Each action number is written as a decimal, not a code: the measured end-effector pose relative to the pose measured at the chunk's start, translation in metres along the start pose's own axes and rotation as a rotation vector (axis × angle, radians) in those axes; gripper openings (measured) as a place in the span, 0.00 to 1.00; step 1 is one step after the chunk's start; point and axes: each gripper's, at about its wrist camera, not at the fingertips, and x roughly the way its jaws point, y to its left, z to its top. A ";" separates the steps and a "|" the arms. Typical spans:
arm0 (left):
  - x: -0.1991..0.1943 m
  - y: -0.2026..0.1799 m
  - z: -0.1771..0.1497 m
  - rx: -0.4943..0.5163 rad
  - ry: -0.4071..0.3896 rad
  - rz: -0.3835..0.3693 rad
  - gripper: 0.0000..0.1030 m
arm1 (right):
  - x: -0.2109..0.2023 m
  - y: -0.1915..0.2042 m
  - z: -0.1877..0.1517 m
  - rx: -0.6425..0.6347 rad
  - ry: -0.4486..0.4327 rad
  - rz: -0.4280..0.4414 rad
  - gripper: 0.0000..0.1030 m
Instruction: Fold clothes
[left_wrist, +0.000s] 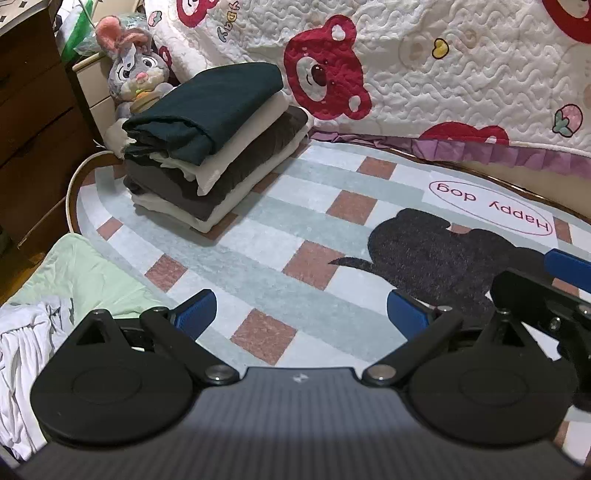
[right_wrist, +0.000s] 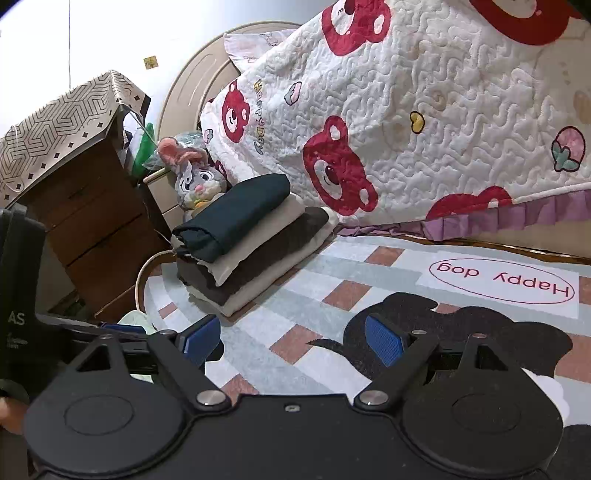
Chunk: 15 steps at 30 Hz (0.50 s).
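A stack of folded clothes (left_wrist: 218, 144) sits at the far left of the checked rug (left_wrist: 280, 229), dark teal piece on top, then cream, grey and cream ones. It also shows in the right wrist view (right_wrist: 251, 240). Unfolded clothes lie at the near left: a pale green garment (left_wrist: 92, 277) and a crumpled white one (left_wrist: 22, 350). My left gripper (left_wrist: 301, 314) is open and empty above the rug. My right gripper (right_wrist: 293, 338) is open and empty, over the rug's black dog print (right_wrist: 461, 332). The right gripper's body shows in the left wrist view (left_wrist: 546, 295).
A bed with a white bear-print quilt (left_wrist: 443, 74) borders the rug at the back. A plush rabbit (left_wrist: 133, 70) sits behind the stack. A brown wooden dresser (left_wrist: 33, 129) stands at the left, with a white cable (left_wrist: 70, 192) along the rug's edge.
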 end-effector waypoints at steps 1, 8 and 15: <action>0.000 0.000 0.000 0.000 0.000 0.002 0.97 | 0.000 0.000 0.000 -0.002 -0.001 -0.001 0.86; 0.002 0.000 0.001 0.003 0.009 0.007 0.97 | 0.000 0.002 -0.002 -0.018 -0.012 -0.004 0.86; 0.003 0.000 0.001 0.005 0.006 0.007 0.97 | 0.000 0.000 -0.002 -0.007 -0.011 0.003 0.86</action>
